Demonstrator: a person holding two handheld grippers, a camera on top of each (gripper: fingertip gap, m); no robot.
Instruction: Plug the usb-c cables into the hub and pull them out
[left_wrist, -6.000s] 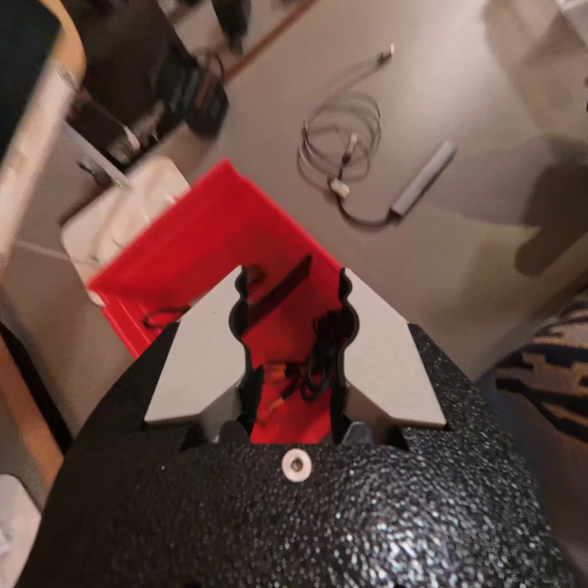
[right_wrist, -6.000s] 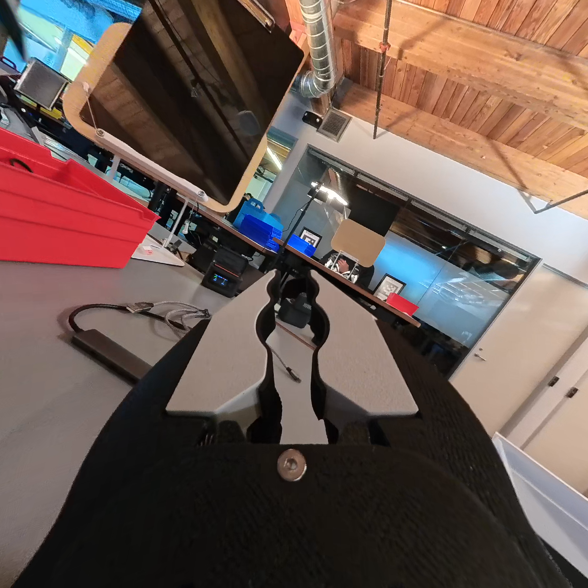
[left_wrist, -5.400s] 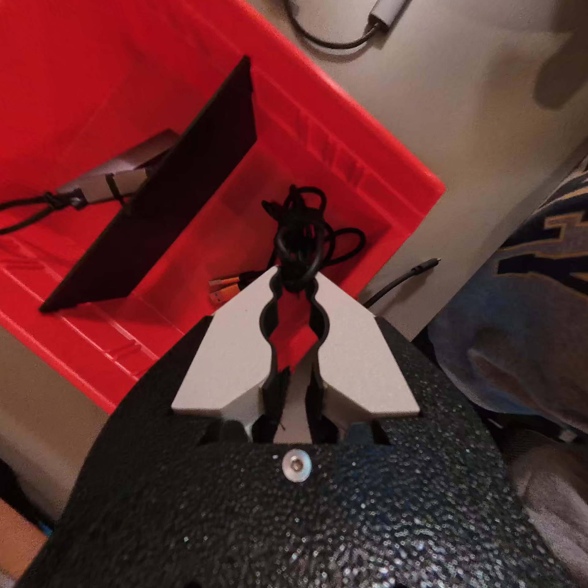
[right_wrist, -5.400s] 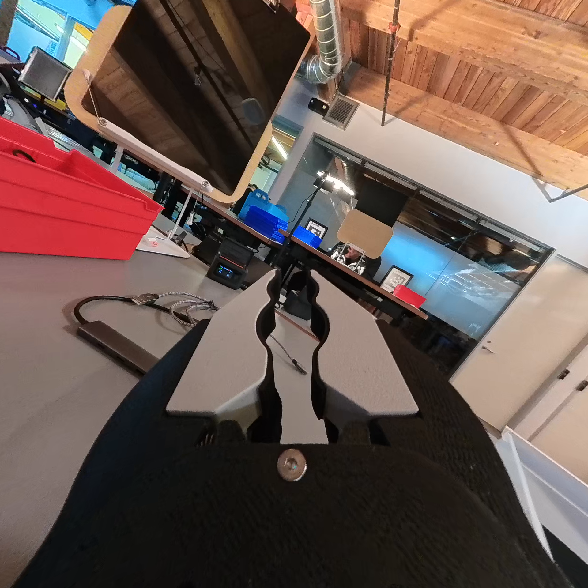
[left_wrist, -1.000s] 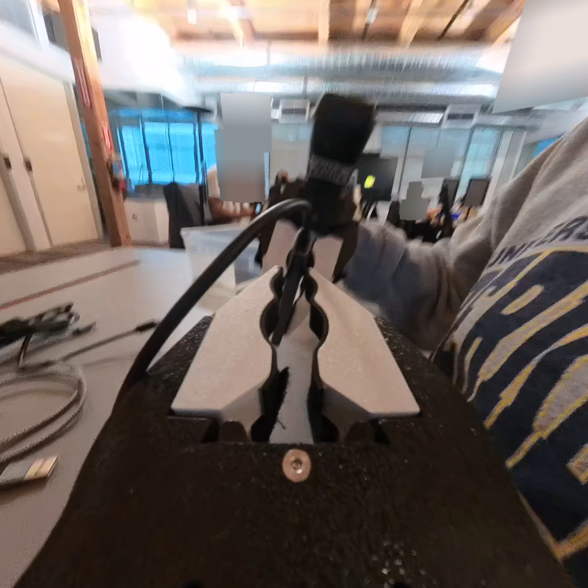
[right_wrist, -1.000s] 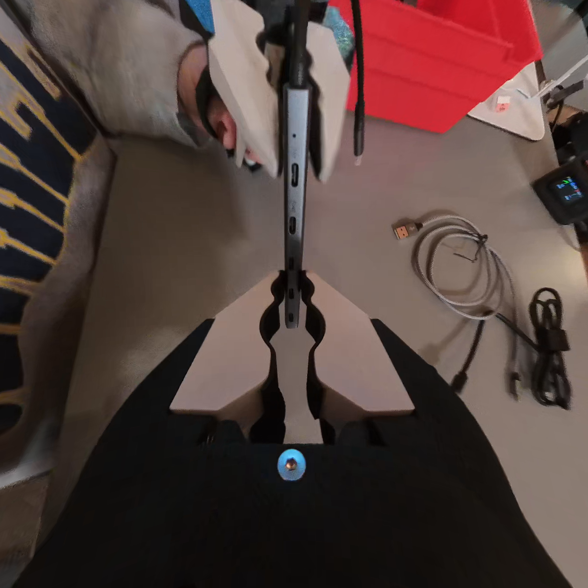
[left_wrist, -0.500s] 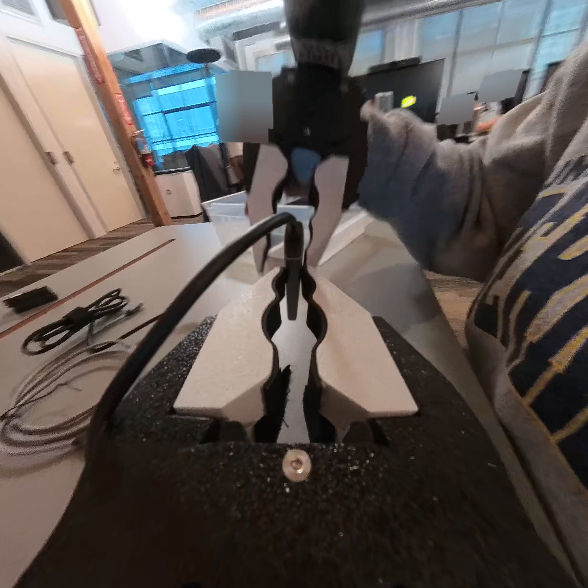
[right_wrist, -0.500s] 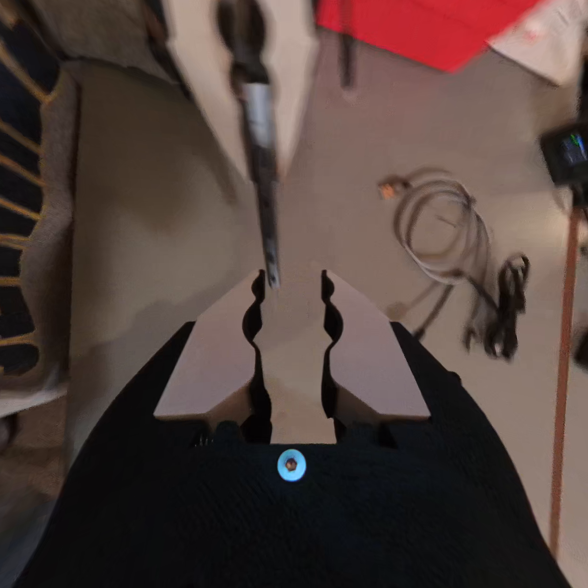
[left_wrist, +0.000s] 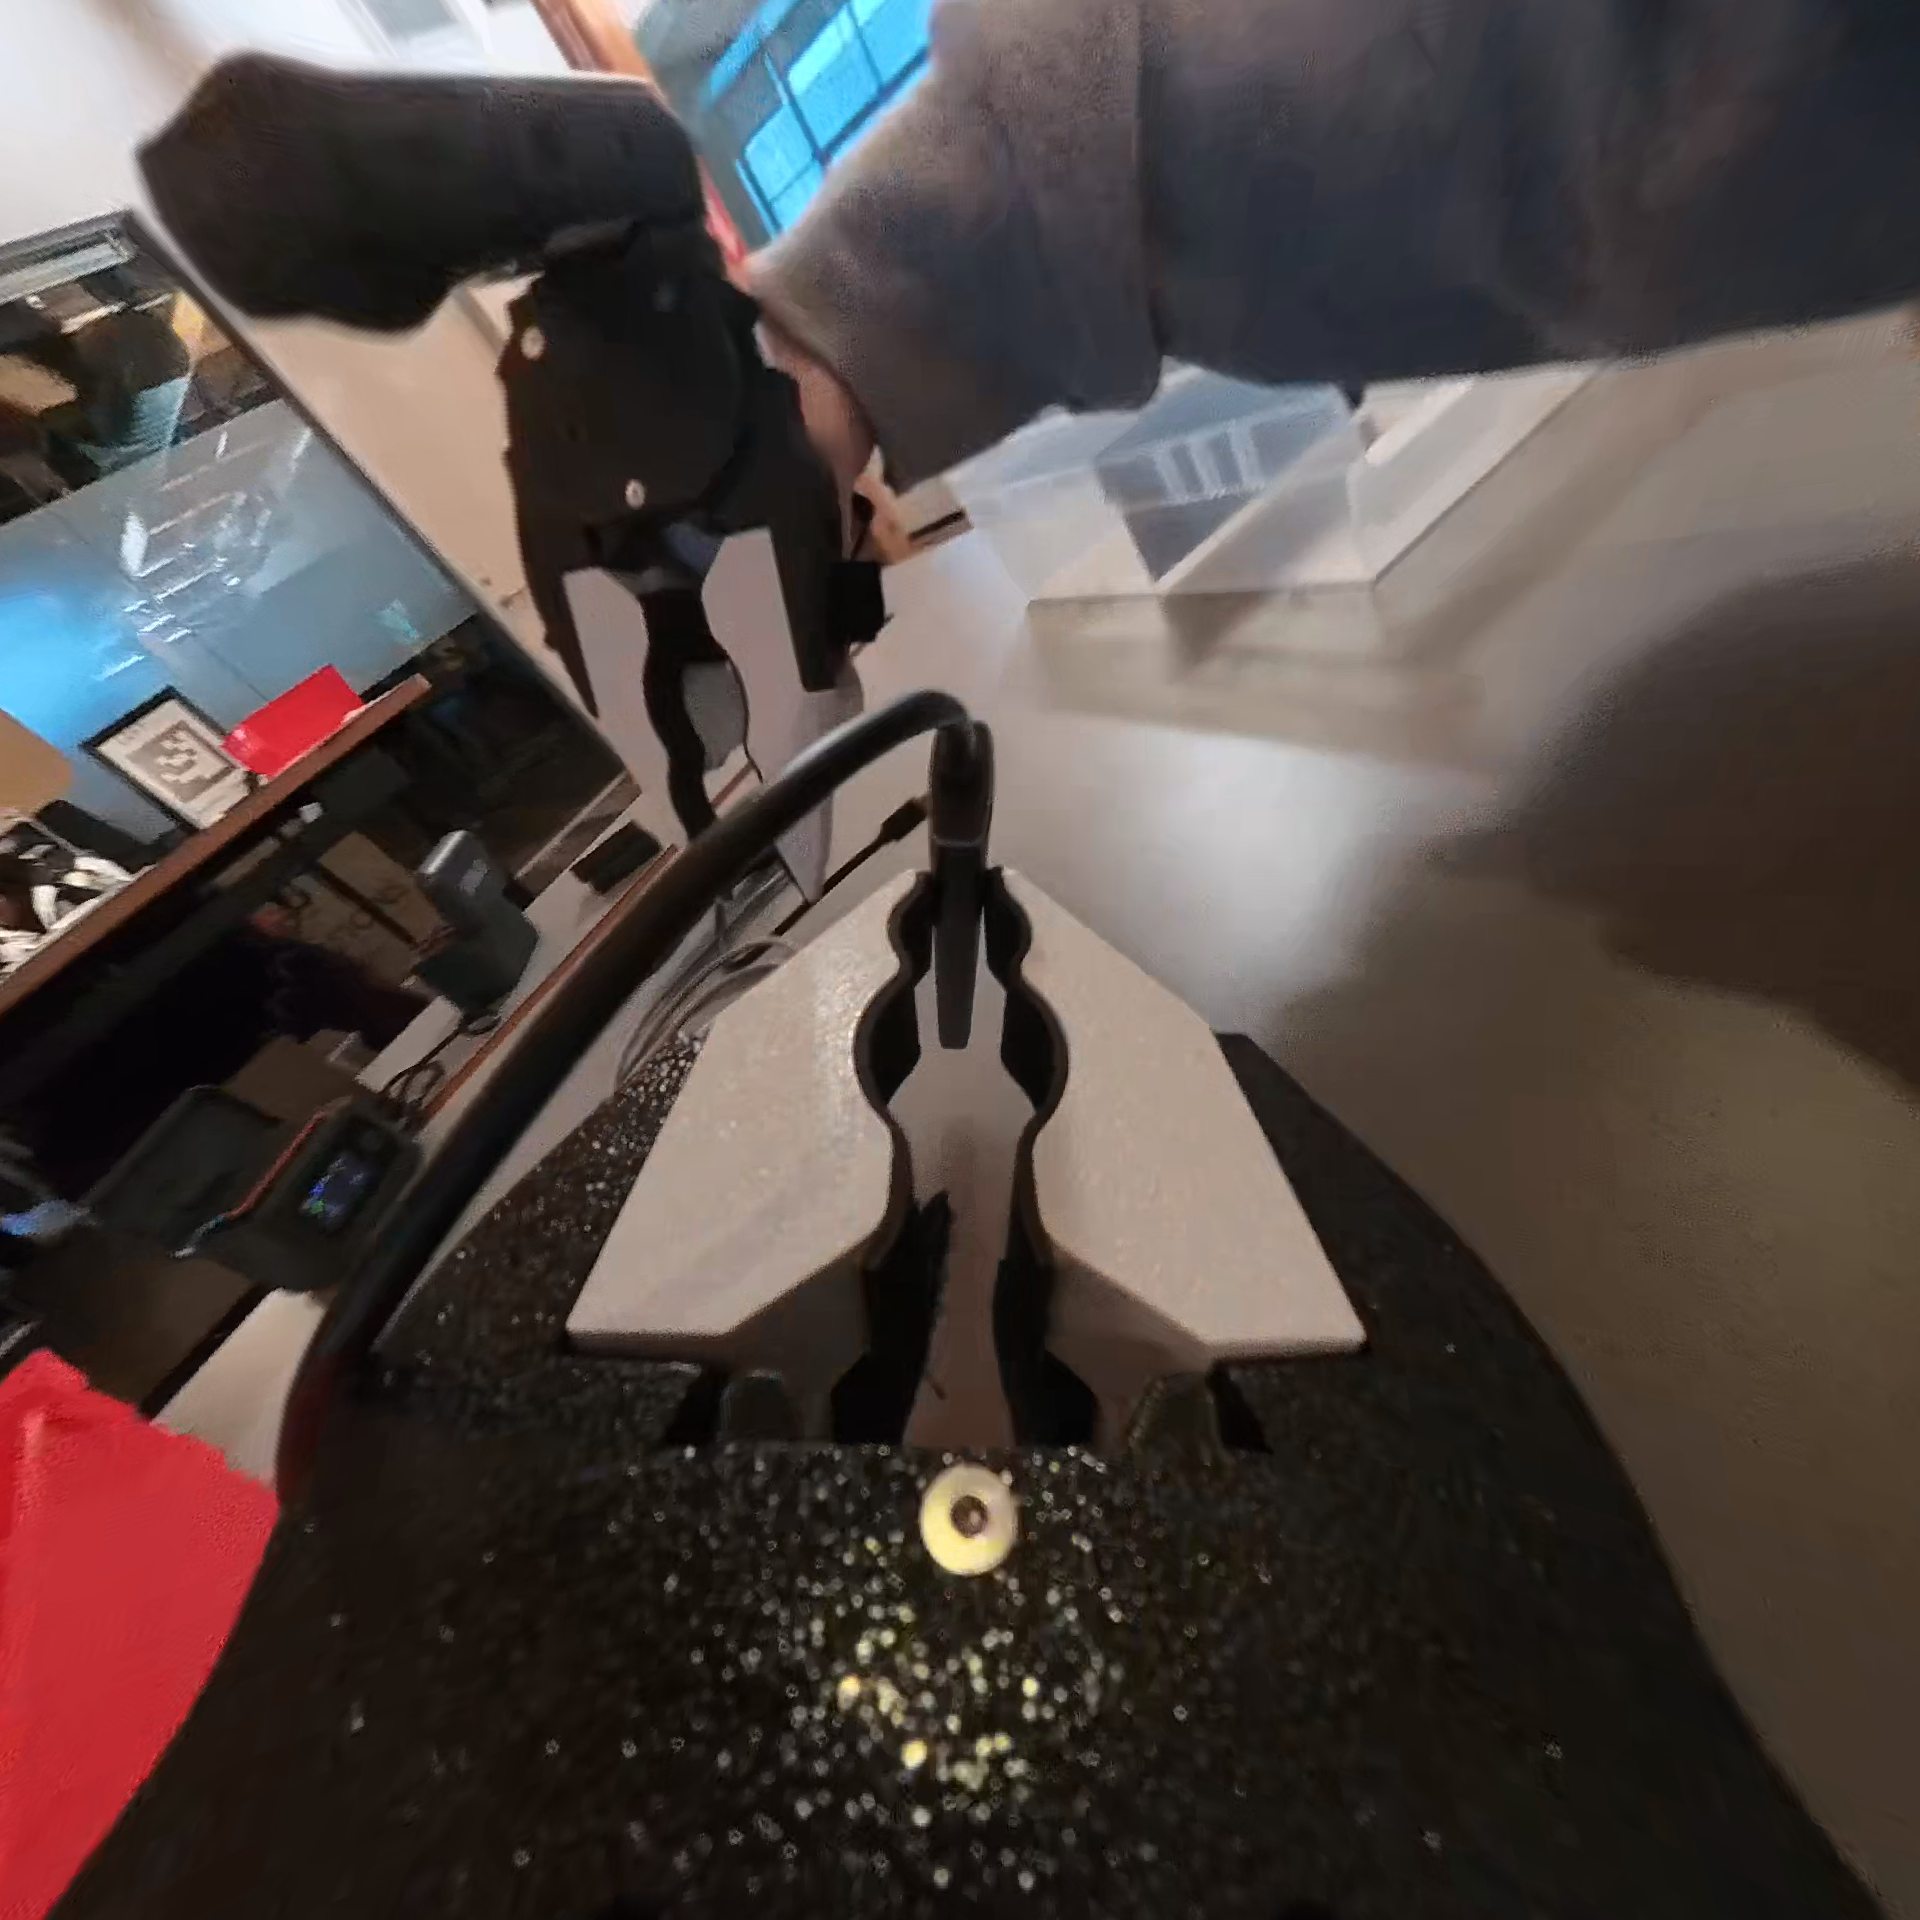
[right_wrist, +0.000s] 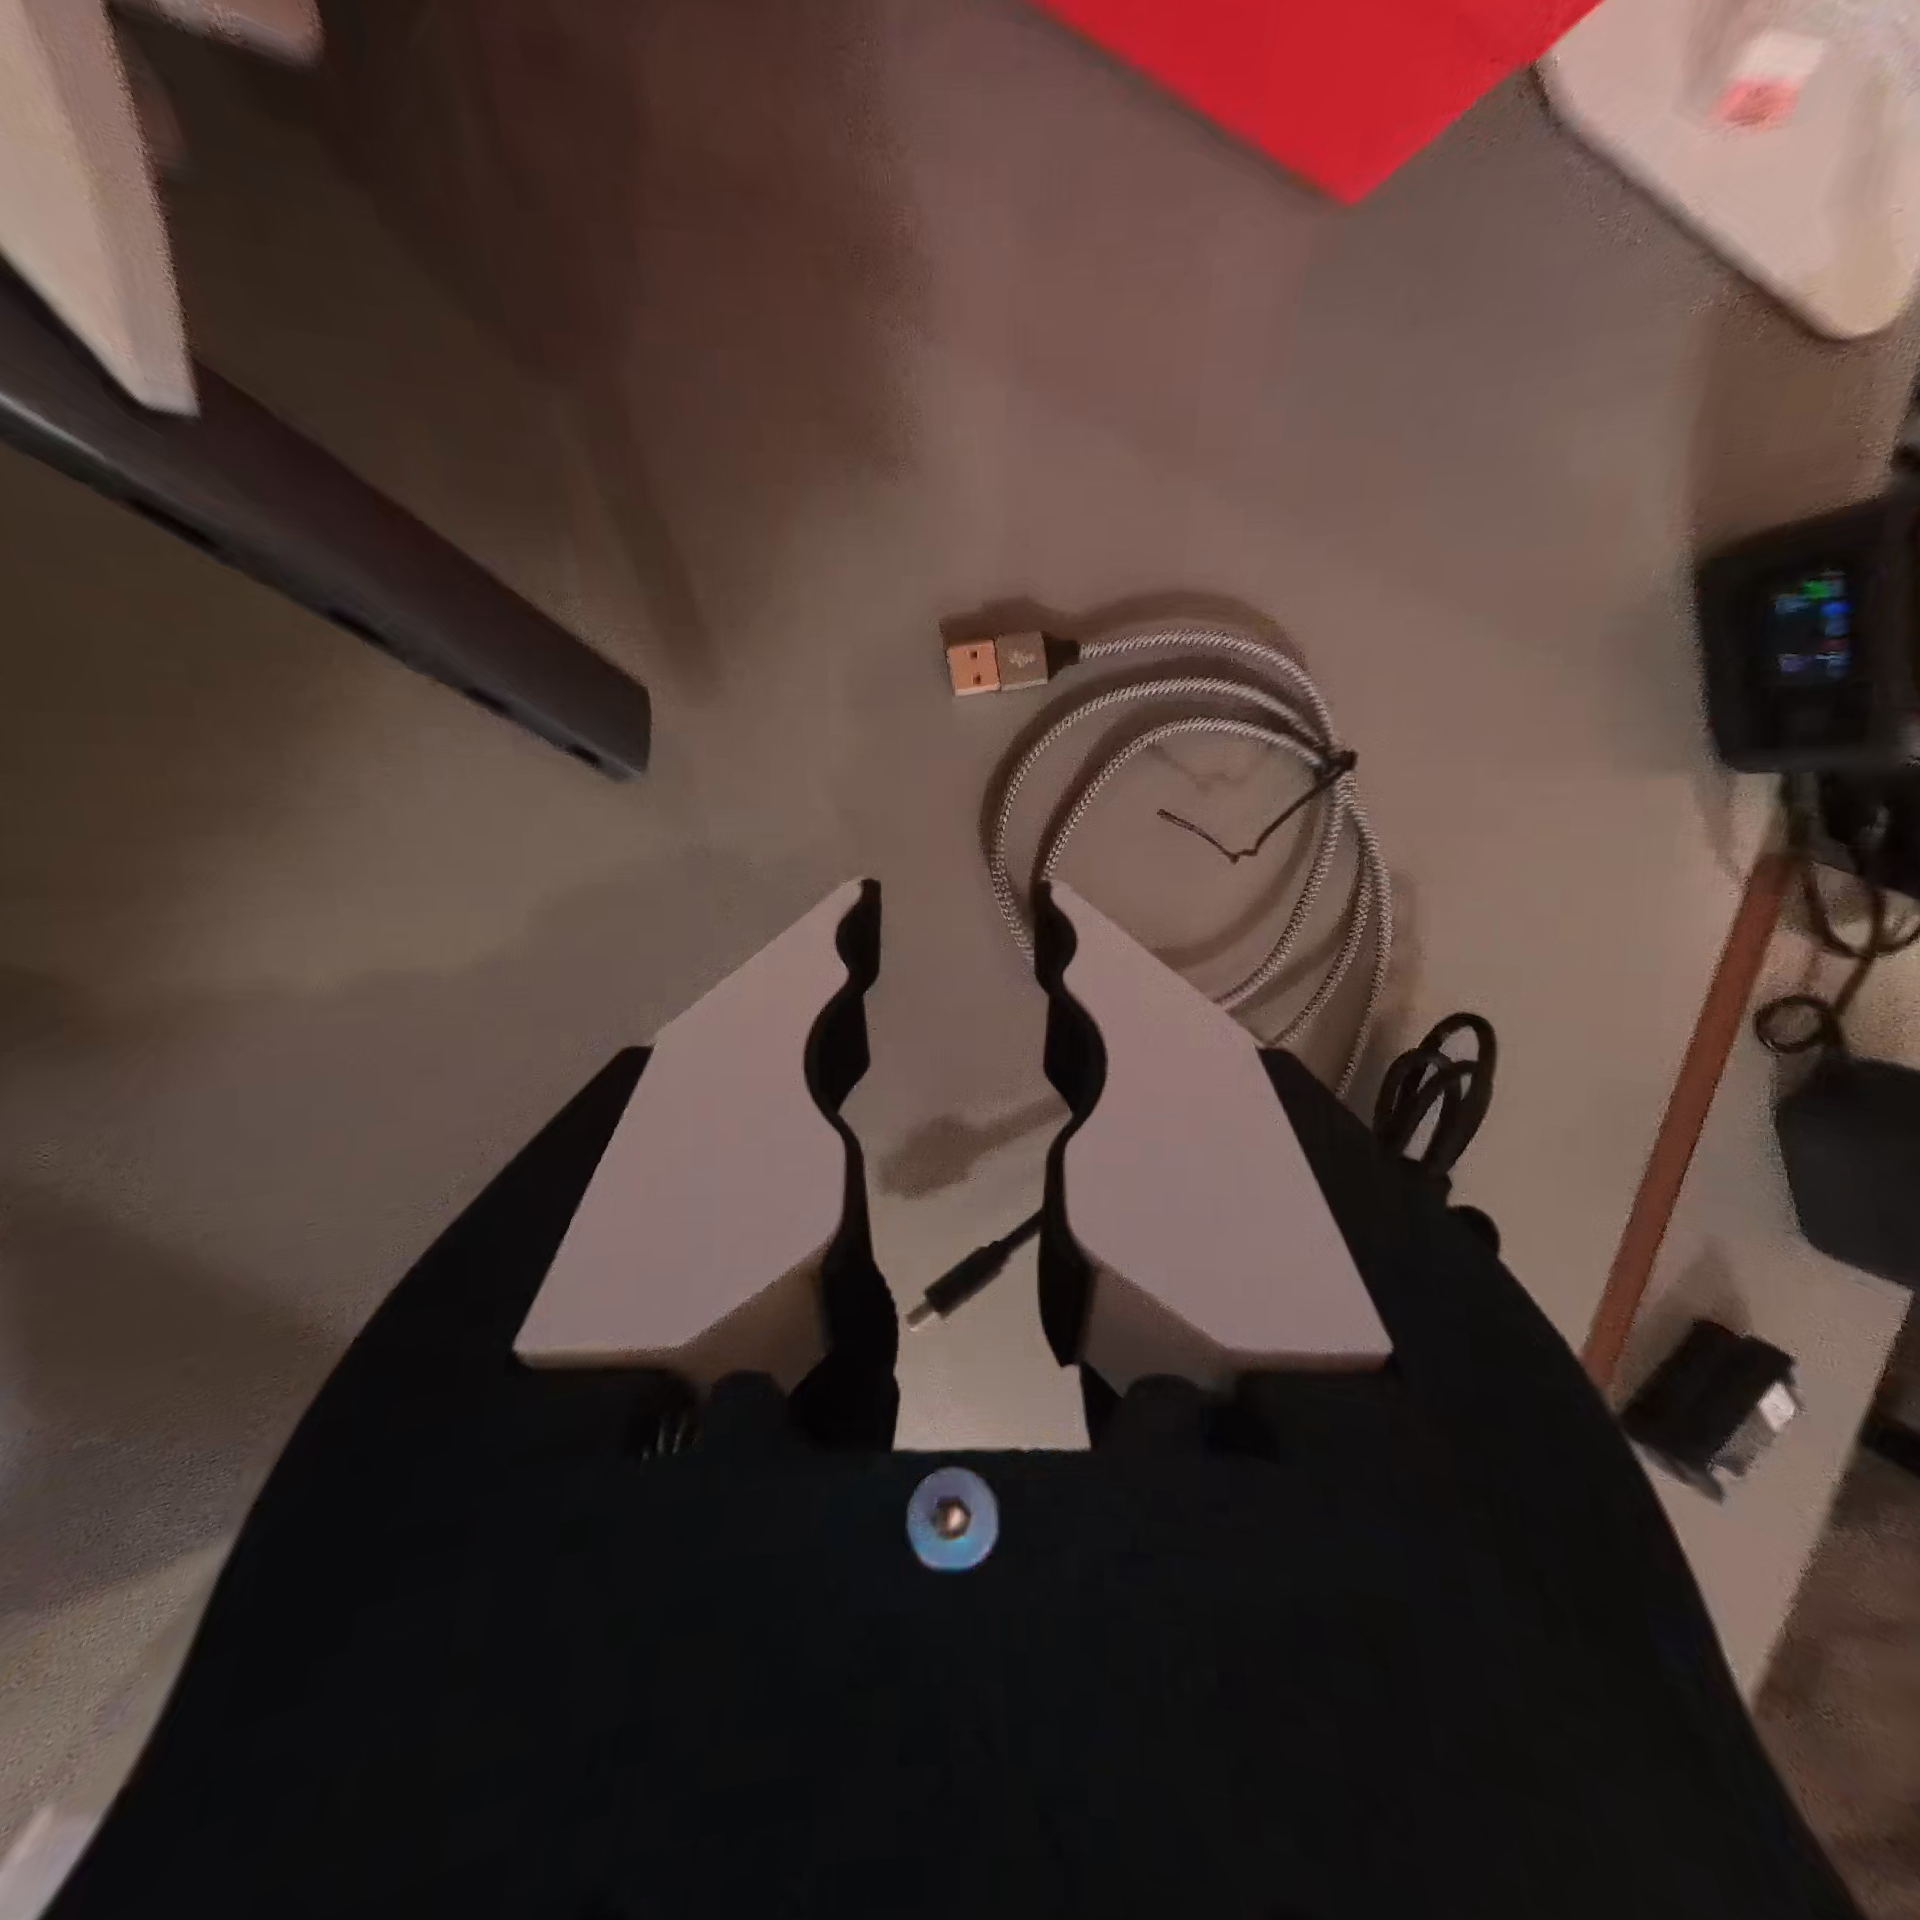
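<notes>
Left gripper (left_wrist: 956, 914): closed on the hub, fingers pinching its thin edge near the tips; rest of the gap behind left bare.
Hub (left_wrist: 954, 966): slim dark bar clamped edge-on between the left fingers (left_wrist: 790, 1122); in the right wrist view, a long dark blurred bar (right_wrist: 343, 592) reaching in from 9 o'clock, held above the counter.
Hub lead (left_wrist: 582, 997): thick black cord, arching out of the hub's far end, sweeping back toward 8 o'clock past the gripper body.
Right gripper (right_wrist: 956, 904): fingers parted, holding nothing; counter visible through the gap. In the left wrist view (left_wrist: 686, 665), seen farther off at 11 o'clock, pointing down, gripped by a person's hand in a grey sleeve (left_wrist: 1195, 208).
Black usb-c cable (right_wrist: 971, 1283): plug lying on the counter, seen low in the gap between the right fingers (right_wrist: 717, 1153); its coiled bundle (right_wrist: 1439, 1091) just past the right finger at 3 o'clock.
Braided cable (right_wrist: 1195, 790): grey-white coil on the counter beyond the fingertips at 1 o'clock, flat metal plug (right_wrist: 992, 662) pointing to 9 o'clock, black tie around the loop.
Counter (right_wrist: 364, 1039): plain grey, carrying both cables.
Red bin (right_wrist: 1309, 73): at 12 o'clock, far edge of the counter.
White tray (right_wrist: 1766, 177): at 1 o'clock, beside the red bin.
Small device with lit screen (right_wrist: 1808, 644): at 3 o'clock, off the counter edge.
</notes>
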